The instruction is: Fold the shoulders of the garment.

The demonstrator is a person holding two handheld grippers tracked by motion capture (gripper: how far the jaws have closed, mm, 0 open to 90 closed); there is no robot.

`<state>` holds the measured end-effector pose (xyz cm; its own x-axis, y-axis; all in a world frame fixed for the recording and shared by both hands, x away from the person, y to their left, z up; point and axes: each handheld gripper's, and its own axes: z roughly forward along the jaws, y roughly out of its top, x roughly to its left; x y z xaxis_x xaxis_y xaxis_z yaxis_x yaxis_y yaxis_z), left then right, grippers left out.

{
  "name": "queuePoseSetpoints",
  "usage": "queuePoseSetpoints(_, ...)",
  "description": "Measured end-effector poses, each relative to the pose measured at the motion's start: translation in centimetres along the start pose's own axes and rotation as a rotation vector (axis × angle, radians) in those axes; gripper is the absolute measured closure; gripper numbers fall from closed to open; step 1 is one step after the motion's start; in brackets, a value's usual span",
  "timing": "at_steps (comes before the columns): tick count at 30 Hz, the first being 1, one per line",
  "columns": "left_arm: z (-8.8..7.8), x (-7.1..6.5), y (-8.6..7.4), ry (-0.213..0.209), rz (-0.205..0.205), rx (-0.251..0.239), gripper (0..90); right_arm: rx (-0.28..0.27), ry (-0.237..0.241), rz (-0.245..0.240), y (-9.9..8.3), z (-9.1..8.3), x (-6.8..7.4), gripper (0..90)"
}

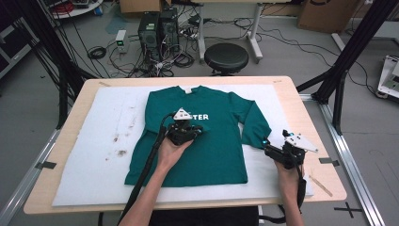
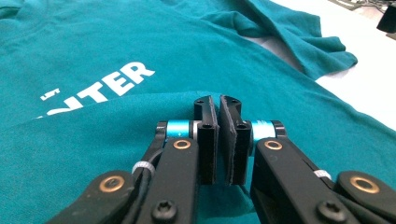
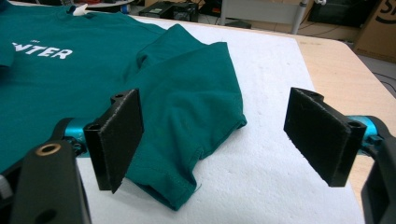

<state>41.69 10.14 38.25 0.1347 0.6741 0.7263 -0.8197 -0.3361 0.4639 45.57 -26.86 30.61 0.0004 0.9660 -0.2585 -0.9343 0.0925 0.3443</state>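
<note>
A green long-sleeved shirt with white lettering lies face up on the white mat. My left gripper rests over its chest, just below the lettering. In the left gripper view its jaws are pressed together on a folded-over layer of the shirt's fabric, which covers part of the lettering. My right gripper sits at the tip of the shirt's right sleeve. In the right gripper view it stands wide open, with the sleeve's cuff lying below its left pad and untouched.
A white foam mat with brown stains covers most of the wooden table. A thin wooden stick lies near the table's right front corner. Behind the table stand a black stool, computer towers and cables.
</note>
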Motion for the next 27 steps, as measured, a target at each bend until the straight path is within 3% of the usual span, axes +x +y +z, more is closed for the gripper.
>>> queuePoseSetpoints(27,2.3,-3.1,0.5,-0.071,0.065,0.032,85.1,0.002,0.001,-0.006,0.0,0.0,0.0,20.2)
